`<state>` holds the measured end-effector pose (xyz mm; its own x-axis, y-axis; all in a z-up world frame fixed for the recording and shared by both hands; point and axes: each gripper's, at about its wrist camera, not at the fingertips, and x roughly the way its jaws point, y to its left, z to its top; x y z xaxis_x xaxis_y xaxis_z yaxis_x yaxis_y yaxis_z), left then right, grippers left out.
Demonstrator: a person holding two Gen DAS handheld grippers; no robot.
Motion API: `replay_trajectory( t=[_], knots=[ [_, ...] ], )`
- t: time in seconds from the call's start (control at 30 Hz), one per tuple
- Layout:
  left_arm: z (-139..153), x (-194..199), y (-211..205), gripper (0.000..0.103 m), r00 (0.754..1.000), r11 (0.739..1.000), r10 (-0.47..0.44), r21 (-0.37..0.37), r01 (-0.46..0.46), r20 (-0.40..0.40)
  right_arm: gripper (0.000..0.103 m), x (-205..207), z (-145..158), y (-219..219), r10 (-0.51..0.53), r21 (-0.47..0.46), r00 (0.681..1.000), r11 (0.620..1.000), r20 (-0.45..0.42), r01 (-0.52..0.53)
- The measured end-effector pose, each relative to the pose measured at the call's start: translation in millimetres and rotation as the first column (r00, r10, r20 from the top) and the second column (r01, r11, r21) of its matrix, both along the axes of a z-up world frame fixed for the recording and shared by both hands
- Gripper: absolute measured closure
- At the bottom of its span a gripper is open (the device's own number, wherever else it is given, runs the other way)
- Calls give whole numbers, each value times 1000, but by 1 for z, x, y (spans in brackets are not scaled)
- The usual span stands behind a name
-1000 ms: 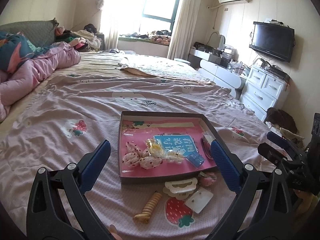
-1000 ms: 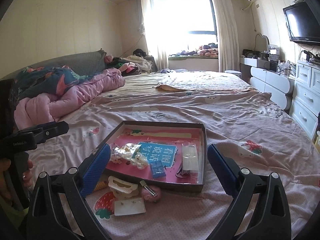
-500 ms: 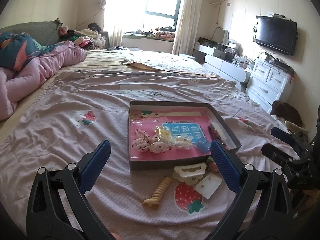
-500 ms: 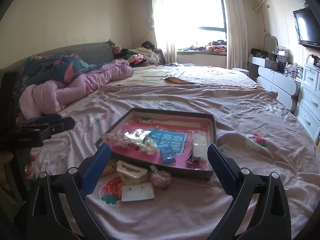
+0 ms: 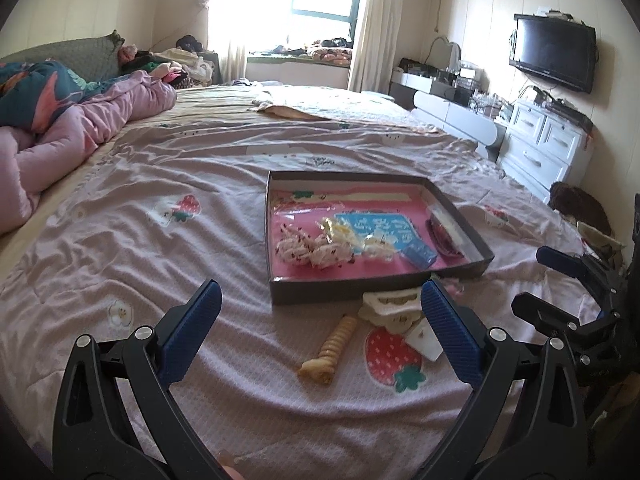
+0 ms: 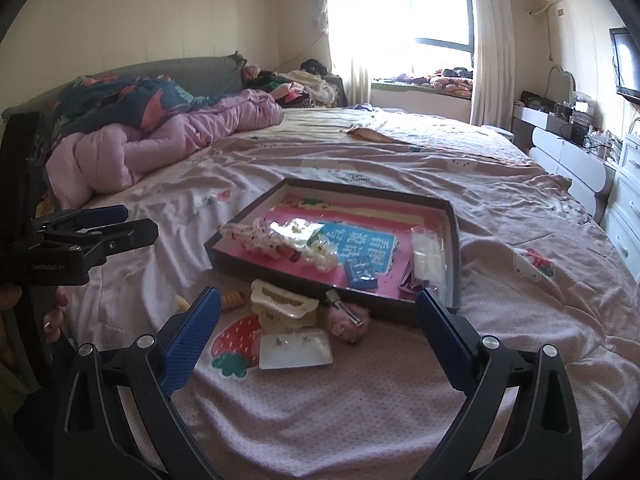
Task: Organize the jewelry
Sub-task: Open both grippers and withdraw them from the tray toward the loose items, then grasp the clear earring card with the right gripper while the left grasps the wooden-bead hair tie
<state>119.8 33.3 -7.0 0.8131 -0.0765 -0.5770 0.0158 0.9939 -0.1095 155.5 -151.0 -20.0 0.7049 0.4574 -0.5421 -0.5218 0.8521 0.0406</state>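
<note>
A shallow dark box [image 5: 276, 292] [image 6: 454, 240] with a pink floor lies on the bed, holding scrunchies [image 5: 304, 249], a blue card [image 6: 362, 246], a small blue packet [image 5: 418, 255] and clear bags [image 6: 429, 256]. In front of it lie a cream claw clip [image 6: 284, 304], a beige spiral hair tie [image 5: 334, 344], a white earring card [image 6: 295, 349] and a pink fluffy clip [image 6: 347, 320]. My left gripper [image 5: 322, 330] hangs open just short of these loose items. My right gripper [image 6: 318, 330] is open above the earring card. Neither holds anything.
A bunched pink duvet [image 6: 160, 144] and a dark floral blanket [image 5: 36, 92] lie along the left side of the bed. White drawers [image 5: 548, 148] and a wall TV [image 5: 554, 58] stand to the right. The sheet has a strawberry print [image 5: 394, 354].
Both views have swung leftward and pulled back slightly, so the box and loose items have shifted right in the left wrist view. Both grippers stay open and nothing was picked up.
</note>
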Motion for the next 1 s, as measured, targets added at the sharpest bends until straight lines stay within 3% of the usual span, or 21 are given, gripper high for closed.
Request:
replay_trajectory(
  t=[0.37,0.53,0.7,0.83,1.0],
  knots=[
    [-29,7,4,12,997,1000,-6,29,8,-76,8,13,-24,2,-14,-38,998,999,-64,11],
    [-43,12,1,17,992,999,-31,27,34,-120,8,21,-41,3,-21,-60,994,998,-110,15],
    [-57,17,-4,32,985,998,-47,39,55,-166,8,26,-53,10,8,-72,988,997,-155,-19],
    [-68,22,-7,35,977,996,-68,46,79,-203,8,28,-59,14,28,-75,983,996,-182,-42],
    [-83,30,-9,53,963,994,-82,46,97,-259,8,30,-68,20,54,-79,974,994,-219,-72]
  ],
)
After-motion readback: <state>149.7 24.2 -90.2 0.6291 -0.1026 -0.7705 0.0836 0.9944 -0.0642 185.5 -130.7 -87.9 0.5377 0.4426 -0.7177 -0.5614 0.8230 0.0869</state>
